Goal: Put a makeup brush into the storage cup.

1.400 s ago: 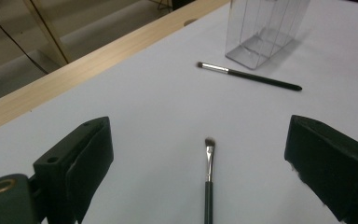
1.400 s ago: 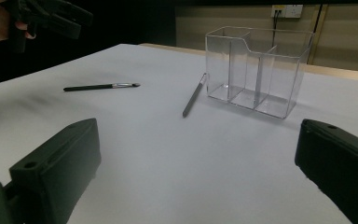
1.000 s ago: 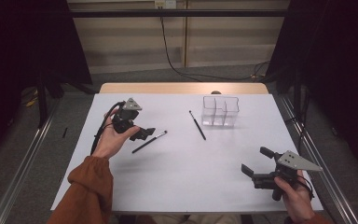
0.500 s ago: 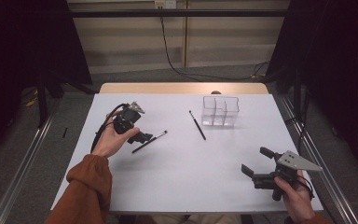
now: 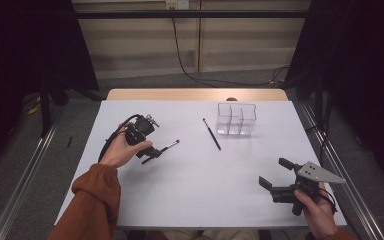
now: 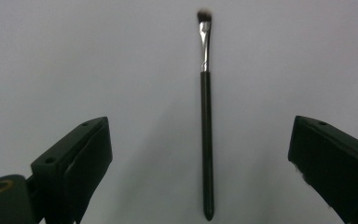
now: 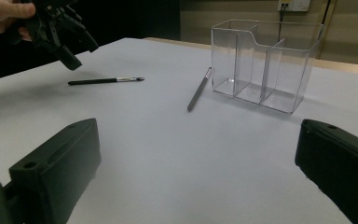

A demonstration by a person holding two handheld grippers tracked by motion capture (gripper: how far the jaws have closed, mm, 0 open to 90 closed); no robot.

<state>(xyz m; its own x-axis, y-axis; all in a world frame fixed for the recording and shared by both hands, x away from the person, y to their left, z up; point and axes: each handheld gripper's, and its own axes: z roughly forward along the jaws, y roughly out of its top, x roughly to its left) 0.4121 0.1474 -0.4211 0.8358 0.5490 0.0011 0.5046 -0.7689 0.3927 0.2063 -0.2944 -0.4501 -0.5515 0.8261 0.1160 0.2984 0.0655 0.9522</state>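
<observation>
We're over the small makeup brush (image 6: 206,140) with the left claw (image 5: 151,152), jaws spread wide and nothing between the pads yet. In the left gripper view the brush lies on the white table (image 5: 190,185) dead centre between the two jaws, its long axis running straight away from the claw, bristles at the far end (so the jaws would close across the handle, which looks right to us). The high view adds what that close view can't: a second brush (image 5: 211,134) lies further right, near the clear organizer (image 5: 236,119), and the right claw (image 5: 275,175), also parted and empty, waits well apart at the near right corner. The left hand is plainly the nearer one.
</observation>
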